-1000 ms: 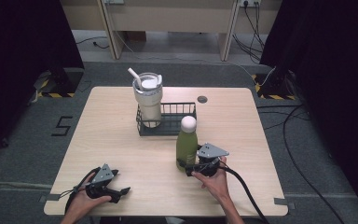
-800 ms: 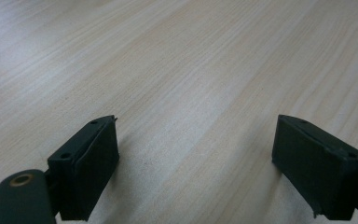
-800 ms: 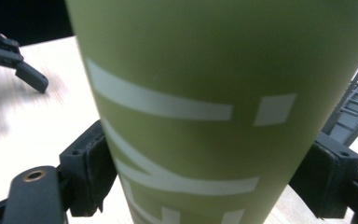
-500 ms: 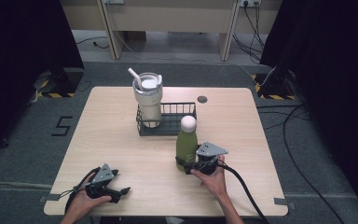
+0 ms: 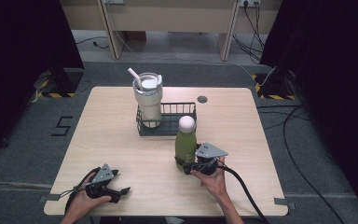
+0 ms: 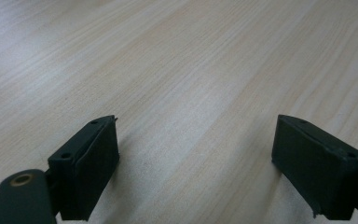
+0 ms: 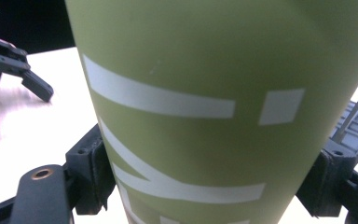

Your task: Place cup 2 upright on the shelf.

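A green bottle (image 5: 185, 142) with a white round cap stands upright on the wooden table (image 5: 242, 135), just in front of a black wire basket (image 5: 182, 110). My right gripper (image 5: 183, 164) is shut on the bottle's lower body. In the right gripper view the bottle (image 7: 205, 93) sits between both pads (image 7: 91, 172), which have just been closing and now press on its sides. My left gripper (image 5: 121, 191) rests open near the table's front left edge. The left gripper view shows its jaws wide apart (image 6: 196, 158) over bare wood.
A white tumbler (image 5: 148, 98) with a straw stands in the left end of the wire basket. A small round grommet (image 5: 202, 99) sits in the tabletop behind the basket. In the right gripper view the left gripper (image 7: 14, 70) shows farther off at the left edge.
The right jaws have drawn in against the green bottle. Both hands and the bottle stay where they were.
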The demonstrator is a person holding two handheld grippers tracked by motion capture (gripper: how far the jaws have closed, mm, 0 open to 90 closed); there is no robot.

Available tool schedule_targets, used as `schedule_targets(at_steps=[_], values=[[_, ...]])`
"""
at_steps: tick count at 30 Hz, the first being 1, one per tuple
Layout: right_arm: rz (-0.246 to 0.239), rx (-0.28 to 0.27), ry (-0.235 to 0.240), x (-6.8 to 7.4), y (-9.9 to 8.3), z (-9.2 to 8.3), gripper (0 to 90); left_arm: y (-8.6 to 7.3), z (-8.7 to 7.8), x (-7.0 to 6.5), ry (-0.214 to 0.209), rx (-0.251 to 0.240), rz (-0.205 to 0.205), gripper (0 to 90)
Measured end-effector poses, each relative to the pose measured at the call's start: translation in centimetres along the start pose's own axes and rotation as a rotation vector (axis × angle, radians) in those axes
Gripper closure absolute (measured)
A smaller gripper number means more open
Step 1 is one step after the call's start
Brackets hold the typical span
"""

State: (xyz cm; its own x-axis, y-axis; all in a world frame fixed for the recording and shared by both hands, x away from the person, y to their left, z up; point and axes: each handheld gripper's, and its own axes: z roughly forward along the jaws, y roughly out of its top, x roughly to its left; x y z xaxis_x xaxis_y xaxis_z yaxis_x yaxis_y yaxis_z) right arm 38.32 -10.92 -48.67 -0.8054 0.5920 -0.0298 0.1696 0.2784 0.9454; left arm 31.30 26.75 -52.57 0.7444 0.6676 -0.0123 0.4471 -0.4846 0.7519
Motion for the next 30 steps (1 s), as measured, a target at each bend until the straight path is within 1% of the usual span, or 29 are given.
schedule_targets(at_steps=[3,5,8,13,14,17,20,22,30], values=[[-0.007,-0.007,-0.019,-0.3,0.5,-0.2,21.0,0.0,0.0,0.0,0.0,0.0,0.0,14.0],[-0.003,-0.01,-0.027,-0.6,0.7,-0.4,20.9,0.0,0.0,0.0,0.0,0.0,0.0,14.0],[0.0,0.0,-0.042,-0.8,1.2,-0.6,21.0,0.0,0.0,0.0,0.0,0.0,0.0,14.0],[-0.002,-0.008,-0.049,-1.2,1.9,-0.8,21.0,0.0,0.0,0.0,0.0,0.0,0.0,13.9],[0.005,-0.011,-0.047,-1.4,2.3,-0.8,21.0,0.0,0.0,0.0,0.0,0.0,0.0,13.9],[0.01,-0.011,-0.049,-1.6,2.5,-0.8,21.0,0.0,0.0,0.0,0.0,-0.001,0.0,14.0],[0.008,0.006,-0.066,-1.9,3.0,-1.0,21.0,0.0,0.0,0.0,0.0,0.0,0.0,14.0],[0.019,0.012,-0.072,-2.1,3.2,-1.1,21.0,0.0,0.0,0.0,0.0,-0.001,0.0,14.0],[0.019,-0.006,-0.081,-2.9,4.4,-1.3,21.0,0.0,0.0,0.0,0.0,-0.001,0.0,14.0]])
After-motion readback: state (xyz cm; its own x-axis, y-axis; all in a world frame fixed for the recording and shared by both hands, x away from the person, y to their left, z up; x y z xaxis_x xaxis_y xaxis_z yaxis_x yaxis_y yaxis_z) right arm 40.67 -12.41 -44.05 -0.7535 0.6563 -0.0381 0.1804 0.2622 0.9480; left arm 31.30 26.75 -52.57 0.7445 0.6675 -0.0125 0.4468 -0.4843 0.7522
